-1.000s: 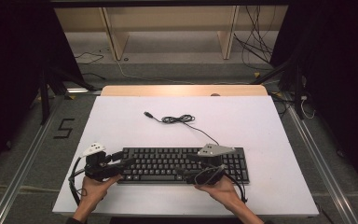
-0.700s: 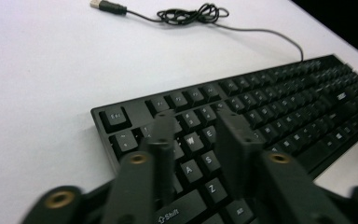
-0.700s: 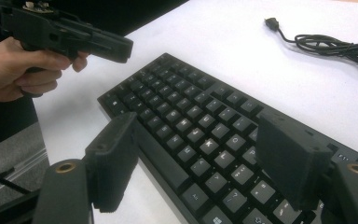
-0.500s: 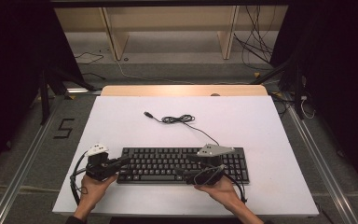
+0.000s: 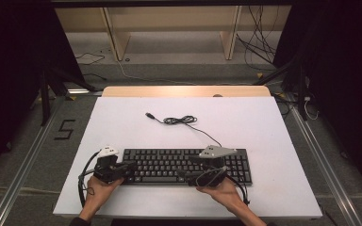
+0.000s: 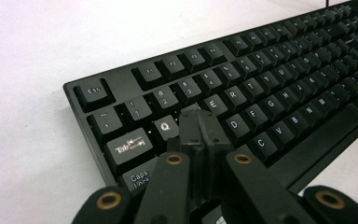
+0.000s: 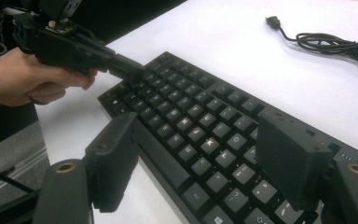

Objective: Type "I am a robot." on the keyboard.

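Since the earlier frame, left gripper [image 5: 125, 168] has just closed its jaws, nothing between them, tips over the keyboard's [image 5: 184, 165] left end. Its own view: pressed-together tips [image 6: 200, 128] sit on keys beside Q. Right gripper [image 7: 205, 163], spread wide, straddles the keyboard [image 7: 200, 126], front and back edges between its jaws.
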### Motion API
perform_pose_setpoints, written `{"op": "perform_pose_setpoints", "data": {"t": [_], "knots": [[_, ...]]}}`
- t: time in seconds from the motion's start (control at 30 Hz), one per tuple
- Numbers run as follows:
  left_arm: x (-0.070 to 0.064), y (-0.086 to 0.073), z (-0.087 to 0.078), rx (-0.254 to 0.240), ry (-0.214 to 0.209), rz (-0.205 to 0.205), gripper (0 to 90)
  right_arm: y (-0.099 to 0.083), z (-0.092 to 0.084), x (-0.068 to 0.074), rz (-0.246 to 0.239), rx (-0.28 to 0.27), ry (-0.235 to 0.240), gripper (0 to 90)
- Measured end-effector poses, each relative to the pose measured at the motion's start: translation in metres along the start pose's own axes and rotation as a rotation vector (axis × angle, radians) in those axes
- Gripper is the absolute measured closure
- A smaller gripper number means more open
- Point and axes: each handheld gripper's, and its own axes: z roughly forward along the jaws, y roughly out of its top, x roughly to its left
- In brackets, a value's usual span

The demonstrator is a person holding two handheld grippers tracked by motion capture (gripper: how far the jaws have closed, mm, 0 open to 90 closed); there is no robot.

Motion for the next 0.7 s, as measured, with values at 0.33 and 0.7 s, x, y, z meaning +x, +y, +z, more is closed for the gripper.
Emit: {"op": "perform_pose_setpoints", "data": {"t": [0.33, 0.7], "knots": [[-0.0018, -0.0019, 0.0061, 0.043, 0.020, 0.010, 89.2, -0.0001, 0.0004, 0.0005, -0.001, 0.002, 0.000, 30.9], [-0.0046, -0.0002, 0.0021, 0.023, 0.016, 0.026, 88.8, 0.0001, 0.0003, 0.0012, -0.002, 0.000, 0.000, 30.9]]}}
